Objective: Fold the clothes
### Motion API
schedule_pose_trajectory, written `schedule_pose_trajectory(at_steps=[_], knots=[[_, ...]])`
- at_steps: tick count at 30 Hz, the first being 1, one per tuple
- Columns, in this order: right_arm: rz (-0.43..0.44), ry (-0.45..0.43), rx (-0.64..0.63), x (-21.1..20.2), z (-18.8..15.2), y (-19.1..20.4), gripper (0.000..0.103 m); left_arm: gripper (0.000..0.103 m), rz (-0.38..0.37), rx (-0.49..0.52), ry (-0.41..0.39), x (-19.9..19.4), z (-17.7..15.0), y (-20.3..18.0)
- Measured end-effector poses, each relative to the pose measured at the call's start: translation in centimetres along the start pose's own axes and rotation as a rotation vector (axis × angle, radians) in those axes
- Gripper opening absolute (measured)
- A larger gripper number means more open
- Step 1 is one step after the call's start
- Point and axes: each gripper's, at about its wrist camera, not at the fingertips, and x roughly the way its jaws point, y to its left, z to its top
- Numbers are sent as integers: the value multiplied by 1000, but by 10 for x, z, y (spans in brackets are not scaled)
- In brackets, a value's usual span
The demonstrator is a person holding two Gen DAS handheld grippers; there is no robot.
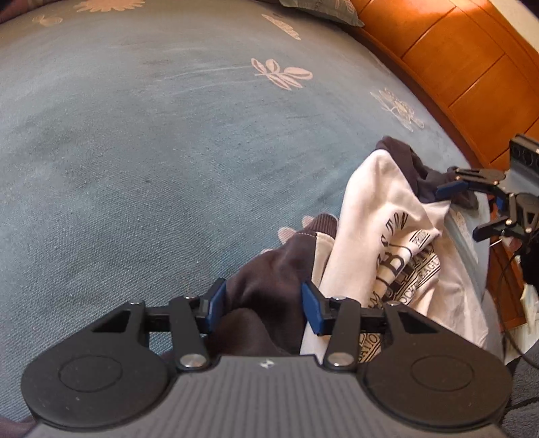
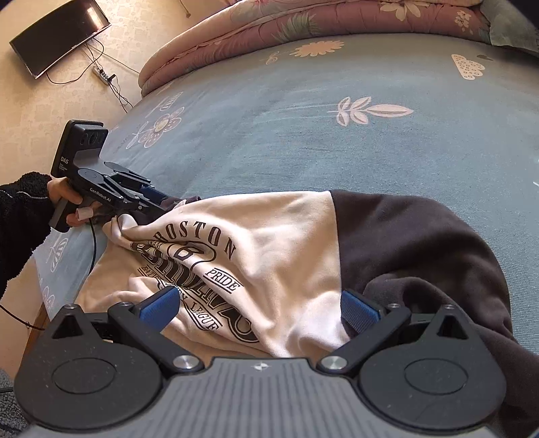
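Observation:
A white sweatshirt with a dark "BOSTON" print and dark brown sleeves lies crumpled near the edge of the bed. One brown sleeve is bunched between the blue pads of my left gripper, which is shut on it. The right wrist view shows that same left gripper at the garment's left end, held by a hand. My right gripper hovers open over the printed chest, beside the other brown sleeve, with nothing pinched.
The bed's blue-green flowered sheet stretches beyond the sweatshirt. A folded pink quilt lies at its far end, and a pillow too. Orange wooden panelling borders the bed. A screen and cables hang on the wall.

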Motion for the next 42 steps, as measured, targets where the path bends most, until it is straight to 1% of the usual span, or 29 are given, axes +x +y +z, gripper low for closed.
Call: schedule_pose_trajectory(at_steps=[1, 2, 3, 4, 6, 8, 11, 14, 16, 17, 19, 20, 22, 26, 29, 34, 38, 40, 42], knots=[[-2, -3, -10, -1, 2, 1, 103, 27, 39, 30, 5, 0, -2, -7], [-6, -9, -21, -3, 4, 2, 103, 18, 57, 43, 2, -1, -4, -12], [-10, -15, -32, -4, 7, 2, 103, 15, 62, 46, -5, -3, -6, -17], [-14, -20, -44, -5, 12, 1, 103, 14, 73, 57, -19, -6, -8, -21], [-13, -40, -58, -9, 22, -5, 103, 14, 73, 57, -51, -12, -13, -24], [-20, -59, -51, -8, 36, -21, 103, 13, 64, 29, -63, -14, -17, -22], [-47, -61, 18, 2, 52, -62, 103, 13, 67, 10, -51, -10, -20, -18], [-62, -48, 122, 18, 58, -105, 103, 14, 64, -7, -45, -8, -19, -15], [-24, -37, 203, 27, 57, -127, 103, 14, 66, -14, -44, -6, -18, -14], [14, -37, 238, 29, 57, -134, 103, 14, 68, -19, -45, -6, -18, -14], [134, -40, 289, 28, 55, -138, 103, 14, 69, -32, -48, -7, -18, -14], [186, -28, 290, 29, 52, -133, 103, 14, 68, -38, -50, -9, -18, -15], [251, 1, 259, 30, 44, -115, 103, 14, 62, -49, -54, -13, -20, -17], [331, 67, 173, 24, 18, -66, 103, 13, 40, -47, -74, -33, -29, -31], [373, 124, 114, 17, -8, -27, 103, 13, 27, -52, -73, -46, -44, -47], [367, 234, 51, 11, -63, 22, 103, 13, 7, -35, -51, -60, -81, -80], [332, 329, 54, 8, -90, 33, 103, 13, 20, -64, -1, -58, -112, -94], [321, 333, 51, 4, -96, 36, 103, 13, 34, -86, 25, -54, -125, -95], [303, 323, 54, -3, -94, 41, 103, 14, 48, -94, 14, -57, -131, -97]])
